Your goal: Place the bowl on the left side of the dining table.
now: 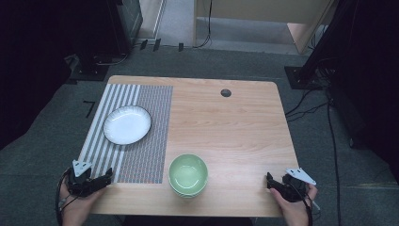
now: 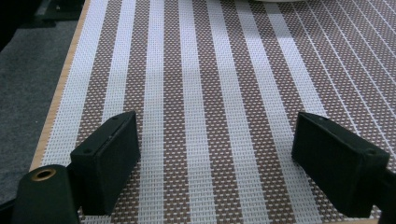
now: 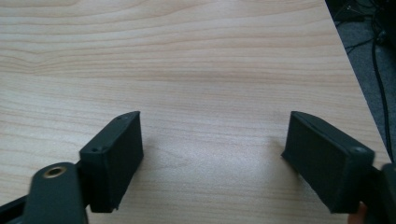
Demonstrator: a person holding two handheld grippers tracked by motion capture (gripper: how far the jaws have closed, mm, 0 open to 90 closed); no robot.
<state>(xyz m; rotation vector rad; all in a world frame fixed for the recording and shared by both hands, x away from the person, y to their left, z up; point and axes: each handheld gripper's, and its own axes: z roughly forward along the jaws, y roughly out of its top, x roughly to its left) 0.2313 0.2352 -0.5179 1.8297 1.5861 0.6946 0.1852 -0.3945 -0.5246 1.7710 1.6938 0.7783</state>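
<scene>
Worktop (image 1: 235, 136): pale wood, rounded corners, dark cable hole (image 1: 226, 92) near the far edge at about 12 o'clock. Grey carpet floor (image 1: 42, 155) all round, cables trailing off to 3 o'clock.

Placemat (image 1: 141, 141): brown and white woven stripes, covers the worktop's left part from the far edge to close to the near edge, roughly 9 o'clock from centre. Broad stripes on its left portion, fine ones on its right.

White plate (image 1: 127, 125): fluted rim, sits on the placemat's far half, around 10 o'clock. Nothing on it.

Green bowl (image 1: 188, 175): on bare wood at 6 o'clock, close to the near edge, just beside the placemat's right border. Looks like a second rim beneath it; cannot tell for sure.

Left claw (image 1: 109, 175): held in a hand (image 1: 77, 207) at the near-left corner, 7 o'clock, over the placemat's near end. Jaws stand wide apart, nothing between them; striped mat shows in the gap in the left gripper view.

Right claw (image 1: 269, 181): held in a hand (image 1: 294, 209) at the near-right corner, 5 o'clock, over bare wood. Jaws spread wide, gripping nothing. Well apart from the bowl.
</scene>
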